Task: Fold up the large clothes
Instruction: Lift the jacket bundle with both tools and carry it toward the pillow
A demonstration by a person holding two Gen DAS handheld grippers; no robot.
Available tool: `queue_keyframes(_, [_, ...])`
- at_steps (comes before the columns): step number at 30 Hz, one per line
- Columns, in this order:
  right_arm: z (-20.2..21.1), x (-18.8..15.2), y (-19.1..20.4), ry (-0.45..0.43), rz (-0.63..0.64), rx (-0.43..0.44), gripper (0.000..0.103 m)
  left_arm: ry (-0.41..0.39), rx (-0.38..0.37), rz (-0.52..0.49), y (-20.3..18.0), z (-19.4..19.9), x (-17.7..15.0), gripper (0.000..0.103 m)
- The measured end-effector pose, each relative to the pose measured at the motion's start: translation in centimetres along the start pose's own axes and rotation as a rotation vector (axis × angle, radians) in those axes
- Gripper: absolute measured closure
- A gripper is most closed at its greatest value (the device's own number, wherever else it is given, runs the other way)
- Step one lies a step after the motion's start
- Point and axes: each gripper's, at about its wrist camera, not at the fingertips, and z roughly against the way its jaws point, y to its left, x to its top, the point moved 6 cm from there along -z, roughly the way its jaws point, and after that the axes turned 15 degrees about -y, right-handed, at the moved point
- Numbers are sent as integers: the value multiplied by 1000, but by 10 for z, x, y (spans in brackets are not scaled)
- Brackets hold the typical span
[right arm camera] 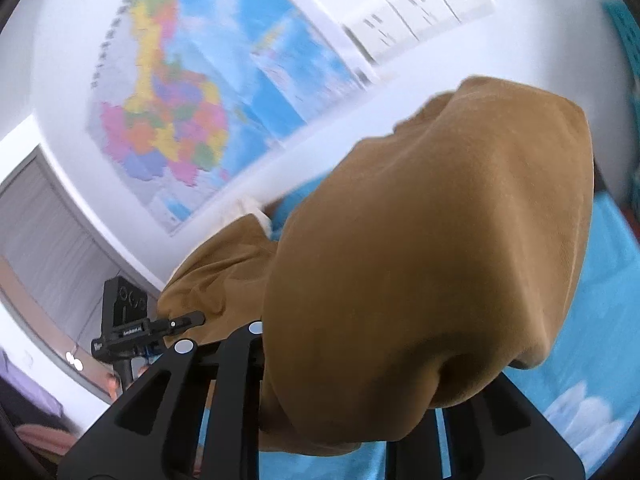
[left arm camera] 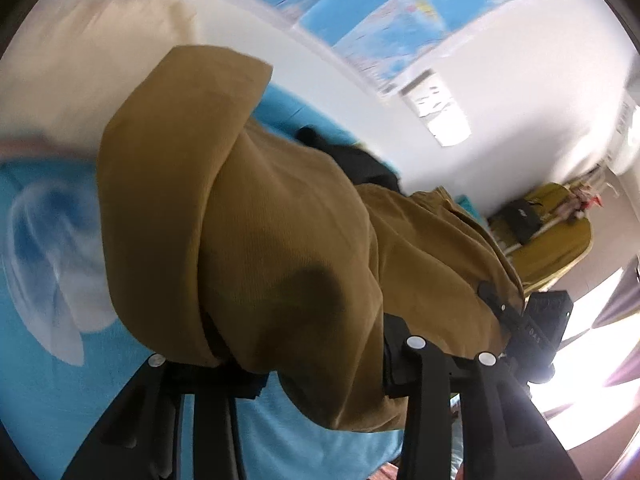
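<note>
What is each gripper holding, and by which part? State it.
Both hold the brown garment. The left gripper and right gripper each clamp a bunched fold; which part cannot be told, since cloth covers the fingers.

Bright daylight indoors, blown-out white glare from the window [left arm camera: 592,380] at lower right of the left view, wall map [right arm camera: 192,92] smeared by motion blur, brown garment [right arm camera: 432,248] softly shadowed underneath, fisheye bending, dark corner vignetting.

Bed in blue printed sheet [left arm camera: 52,380], cream pillow [left arm camera: 80,68], black garment [left arm camera: 360,160]
</note>
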Motion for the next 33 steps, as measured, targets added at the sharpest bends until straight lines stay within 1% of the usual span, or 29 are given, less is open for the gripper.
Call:
queue_keyframes(4, [8,32,29,-62,52,57,83,-47,-47,-69,-29,23,27,65])
queue_keyframes(8, [-2,62,58,-111,102,112,83,-122,-66,-125,-49,48,62,65])
queue_keyframes(12, [-34,87,93,-143,127,190,83,-222,-42,-169,-54,78,109,65])
queue_keyframes(13, [-48,93,104,-144,139,213,83,-257,-22,-179,-51,88,125,65])
queue_keyframes(15, [-76,101,126,-140,141,256,83,-302,17,-201,-47,100,144,65])
queue_keyframes(16, [-88,103,135,-136,146,274,83,-329,44,-198,-39,110,159,65])
queue_keyframes(18, [-116,106,155,-128,148,313,83,-360,79,-200,-29,123,178,65])
queue_keyframes(19, [-134,106,168,-120,153,342,83,-388,115,-188,-16,135,193,65])
queue_keyframes(21, [-171,102,193,-100,157,392,83,-434,169,-180,2,152,213,65])
queue_keyframes(22, [-185,100,205,-90,158,419,83,-458,206,-188,13,161,224,65])
queue_keyframes(24, [-208,94,221,-81,159,445,83,-498,256,-174,33,176,240,65])
queue_keyframes(27, [-256,78,248,-42,135,492,83,-552,326,-155,65,196,263,65])
queue_keyframes(31, [-299,54,276,11,127,525,83,-594,414,-143,110,215,288,65])
queue_keyframes(33, [-316,38,289,29,137,533,83,-608,442,-126,131,222,296,65])
